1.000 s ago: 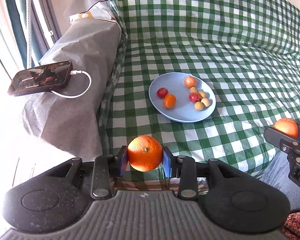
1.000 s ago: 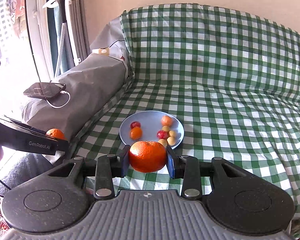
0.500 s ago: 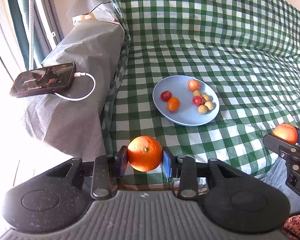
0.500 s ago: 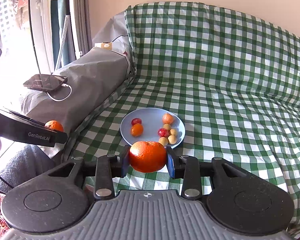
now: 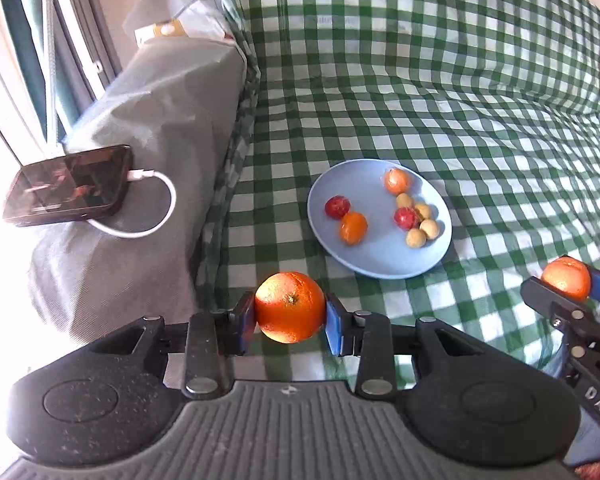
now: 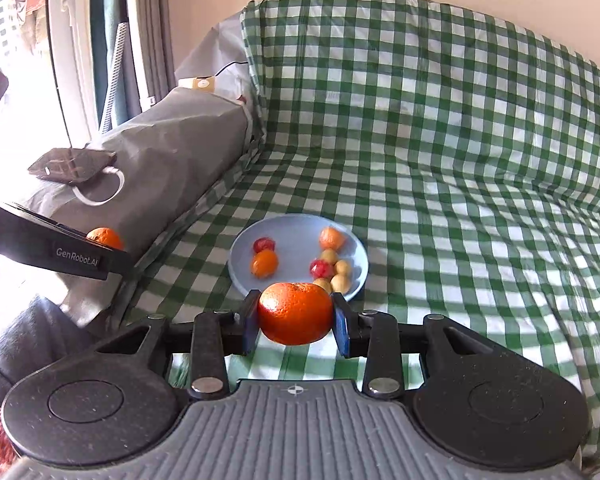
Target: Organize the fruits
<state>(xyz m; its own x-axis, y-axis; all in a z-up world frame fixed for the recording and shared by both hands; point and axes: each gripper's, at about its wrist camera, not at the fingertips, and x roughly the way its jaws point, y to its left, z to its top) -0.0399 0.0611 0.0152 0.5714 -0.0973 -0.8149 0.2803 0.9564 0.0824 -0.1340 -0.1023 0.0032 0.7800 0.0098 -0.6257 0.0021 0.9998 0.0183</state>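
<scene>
Left wrist view shows the left gripper (image 5: pixel 290 320) clamped on a round orange (image 5: pixel 290 306), held over the front edge of the green-and-white checked cloth (image 5: pixel 439 92), near its left corner. Only this view catches the white charging cable (image 5: pixel 156 216) curling fully from the black phone (image 5: pixel 68 186) on the grey covered armrest (image 5: pixel 152 128). At its right edge the right gripper (image 5: pixel 567 286) pinches a second orange (image 5: pixel 567 280).

Right wrist view shows that right gripper (image 6: pixel 296 318) closed on the second orange (image 6: pixel 296 307), just in front of the pale blue round plate (image 6: pixel 296 228), whose near rim it hides. This view alone takes in the cloth's upright back and the window frame (image 6: pixel 72 60) on the left.

On the plate lie two small red fruits (image 5: pixel 337 206), two small orange fruits (image 5: pixel 353 227) and four little tan round fruits (image 5: pixel 415 237), the tan ones clustered toward the right rim.
</scene>
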